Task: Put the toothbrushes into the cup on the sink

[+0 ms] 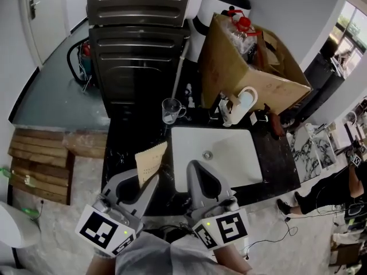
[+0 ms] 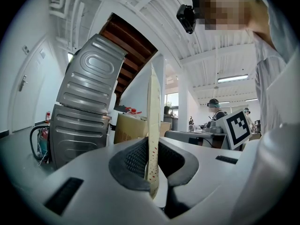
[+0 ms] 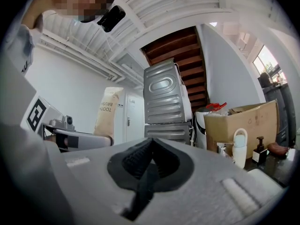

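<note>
Your left gripper (image 1: 137,183) covers the lower end of the paper packet (image 1: 151,162) clamped in it. You can't tell what the packet holds. In the right gripper view its print breaks off behind that gripper. Your right gripper (image 1: 199,171) hides the front-left rim of the sink (image 1: 235,153). Cardboard box (image 1: 241,67) by the back edge of the counter (image 1: 278,165): contents jumbled, unreadable. Person (image 1: 321,193) on the right: cut by the picture's edge.

Left gripper (image 1: 147,179) clamped, right gripper (image 1: 195,168) closed, side by side.
</note>
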{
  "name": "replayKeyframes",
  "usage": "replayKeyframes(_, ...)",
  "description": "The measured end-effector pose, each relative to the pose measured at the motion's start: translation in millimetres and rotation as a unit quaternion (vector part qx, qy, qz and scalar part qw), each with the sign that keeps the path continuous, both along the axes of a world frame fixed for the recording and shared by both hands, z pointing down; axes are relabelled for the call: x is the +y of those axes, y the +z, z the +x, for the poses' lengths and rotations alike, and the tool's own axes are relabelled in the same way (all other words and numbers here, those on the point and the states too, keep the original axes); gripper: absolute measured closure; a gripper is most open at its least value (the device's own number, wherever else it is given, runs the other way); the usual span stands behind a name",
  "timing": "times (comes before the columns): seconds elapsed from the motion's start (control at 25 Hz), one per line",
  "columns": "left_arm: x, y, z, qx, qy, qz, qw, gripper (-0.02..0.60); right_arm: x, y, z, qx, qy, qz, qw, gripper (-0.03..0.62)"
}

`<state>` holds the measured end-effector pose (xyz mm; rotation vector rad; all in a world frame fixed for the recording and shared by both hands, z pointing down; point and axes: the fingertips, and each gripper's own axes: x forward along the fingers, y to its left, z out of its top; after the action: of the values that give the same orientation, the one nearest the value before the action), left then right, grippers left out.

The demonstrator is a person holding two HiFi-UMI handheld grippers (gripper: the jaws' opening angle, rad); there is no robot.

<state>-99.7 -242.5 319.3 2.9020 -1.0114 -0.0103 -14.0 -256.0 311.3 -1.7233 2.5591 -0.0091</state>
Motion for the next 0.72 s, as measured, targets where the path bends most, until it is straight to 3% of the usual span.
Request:
replayKeyframes(0.4, -7, -7, -11, 0.013, -0.002, -0.002, 0.9999, 0.549, 0, -2, -5, 0.010, 0.005, -0.011, 1.000, 0.595)
replayKeyframes(0.72, -18, -9, 13, 0.023, 0.007, 0.004, 0.9997, 0.549, -7, 0, 13, 0.022, 0.002, -0.014, 1.000, 0.595)
